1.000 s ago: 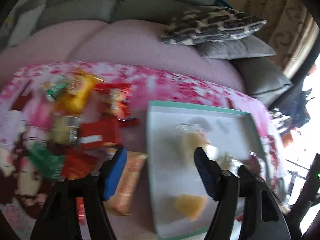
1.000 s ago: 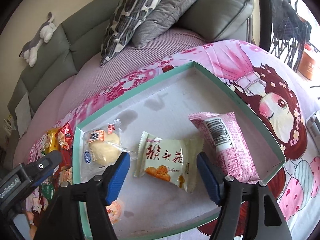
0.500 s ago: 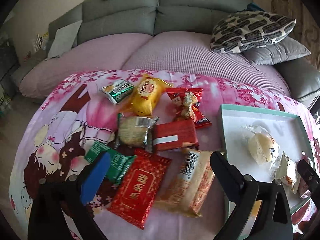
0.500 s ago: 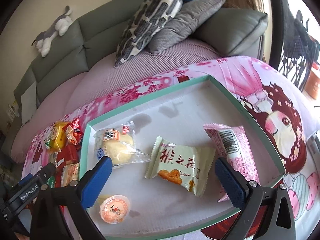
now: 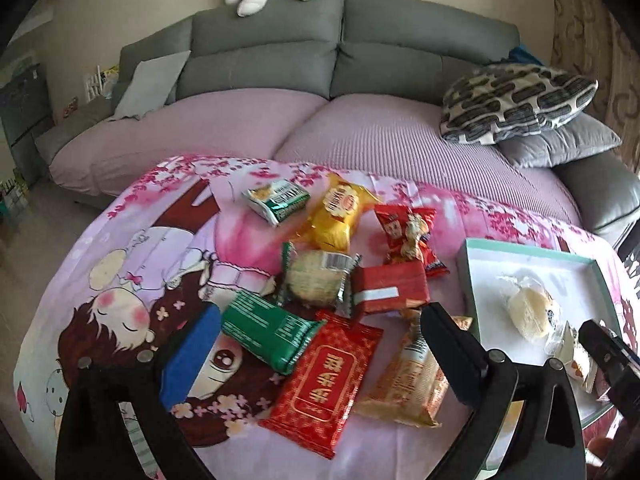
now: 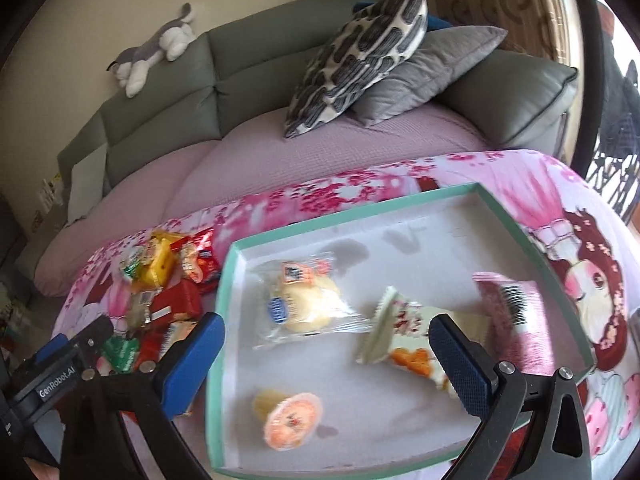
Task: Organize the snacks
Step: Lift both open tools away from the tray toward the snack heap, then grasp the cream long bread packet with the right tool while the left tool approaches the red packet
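Both grippers have widened within the last second and hold nothing; the left gripper (image 5: 320, 356) has swung away from the tray (image 5: 472, 280) and now hangs, jaws apart, above the loose snacks (image 5: 316, 280) on the pink cloth (image 5: 120, 264); the right gripper (image 6: 326, 360), jaws apart, stays over the tray, where a bun (image 6: 300, 300), a white packet (image 6: 404, 336), a pink packet (image 6: 516, 320) and a jelly cup (image 6: 292, 420) lie; judgement: the next pick likely comes from the pile, which remains mostly unsorted.
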